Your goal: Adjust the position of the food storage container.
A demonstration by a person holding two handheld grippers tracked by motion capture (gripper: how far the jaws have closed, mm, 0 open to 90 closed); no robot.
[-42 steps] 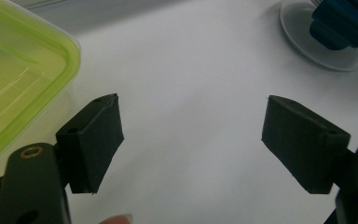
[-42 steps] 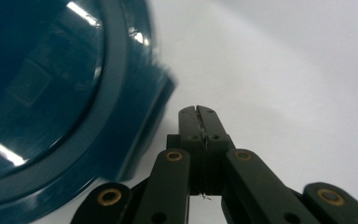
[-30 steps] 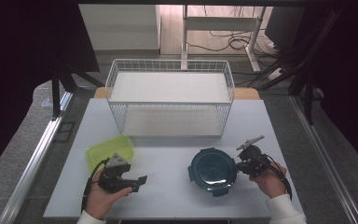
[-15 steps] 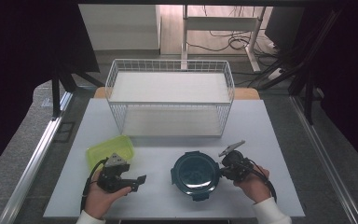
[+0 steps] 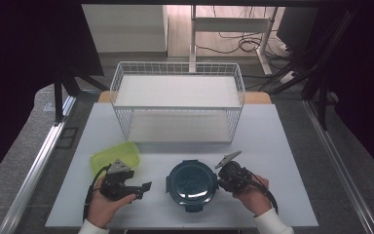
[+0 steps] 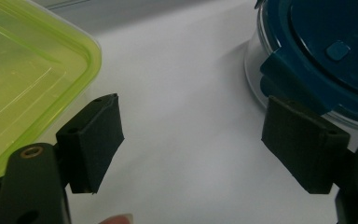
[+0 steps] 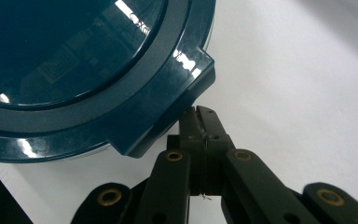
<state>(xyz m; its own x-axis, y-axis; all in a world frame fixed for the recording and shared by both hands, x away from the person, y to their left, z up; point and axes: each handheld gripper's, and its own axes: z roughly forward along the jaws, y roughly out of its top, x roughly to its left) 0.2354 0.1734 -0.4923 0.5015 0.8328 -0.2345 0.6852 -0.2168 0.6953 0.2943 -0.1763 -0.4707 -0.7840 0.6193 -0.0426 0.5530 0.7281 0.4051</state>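
Pushing the round blue container [image 5: 191,183] with my right gripper [image 7: 200,122], jaws pressed together empty against its latch tab. My left gripper [image 6: 191,144] waits wide open beside it. The closed tips could slip off that tab, spinning the container instead of sliding it.

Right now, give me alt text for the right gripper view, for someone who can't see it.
A shut right hand-held gripper presses its closed black tips against a latch tab on the rim of a round dark teal container lid. The container sits on a white table, with the gripper's linkage arms rising from the bottom edge.
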